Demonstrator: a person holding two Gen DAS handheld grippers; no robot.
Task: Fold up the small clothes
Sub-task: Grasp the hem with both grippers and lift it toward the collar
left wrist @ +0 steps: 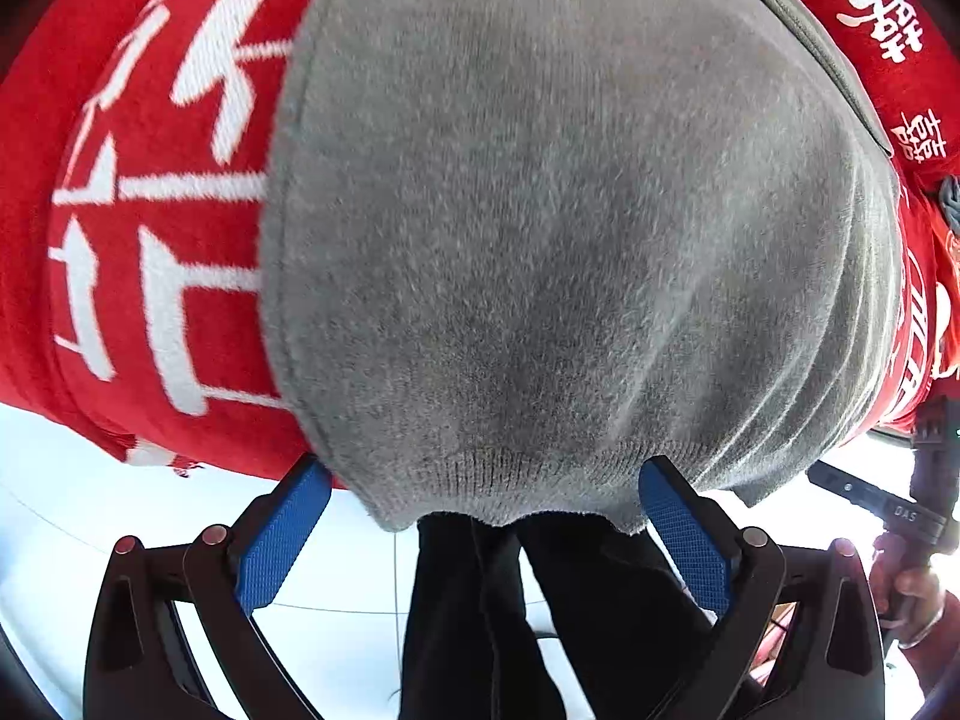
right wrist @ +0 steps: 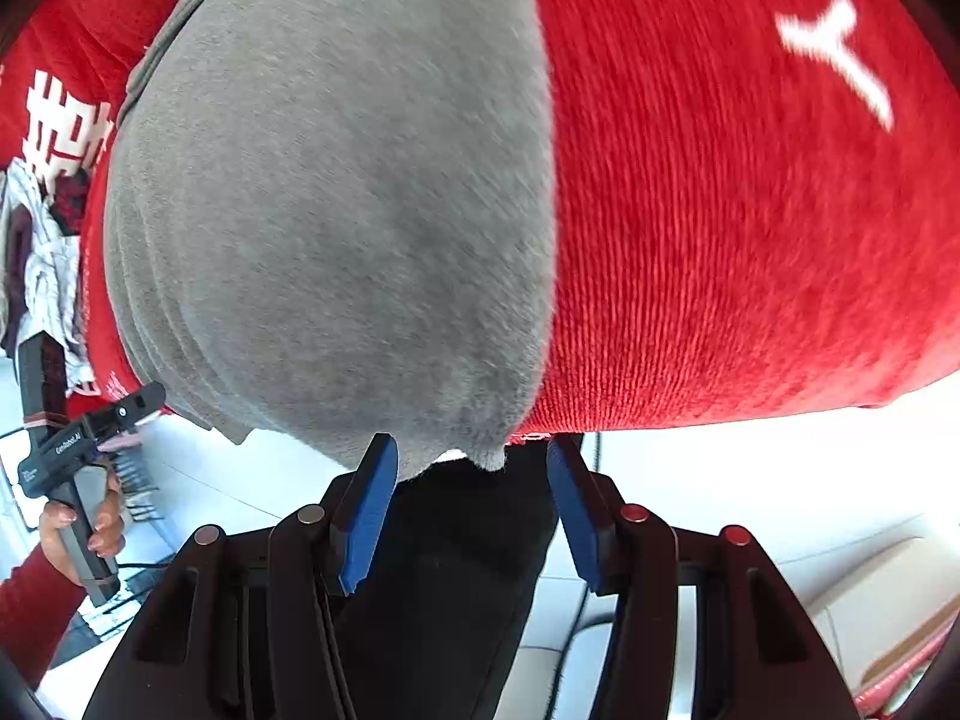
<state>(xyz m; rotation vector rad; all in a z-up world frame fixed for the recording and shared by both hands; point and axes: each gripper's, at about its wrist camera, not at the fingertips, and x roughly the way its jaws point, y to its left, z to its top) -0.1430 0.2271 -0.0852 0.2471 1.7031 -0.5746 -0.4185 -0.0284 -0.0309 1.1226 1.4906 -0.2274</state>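
A grey fleece garment (left wrist: 558, 228) lies flat on a red cloth with white characters (left wrist: 150, 228), its ribbed hem at the near edge. My left gripper (left wrist: 483, 468) is open, its blue pads wide apart on either side of the hem's middle and not pressing it. In the right wrist view the same grey garment (right wrist: 336, 228) fills the left half, with the red cloth (right wrist: 750, 228) to its right. My right gripper (right wrist: 469, 444) is open around the garment's near corner, and the pads are clear of the fabric. Each gripper also shows in the other's view, held by a hand.
The red cloth's near edge drops off just in front of both grippers. Below it are the person's black trousers (left wrist: 540, 612) and white floor tiles (left wrist: 336, 588). A heap of white and dark clothes (right wrist: 42, 252) lies at the far left. A cardboard box (right wrist: 870, 600) stands on the floor.
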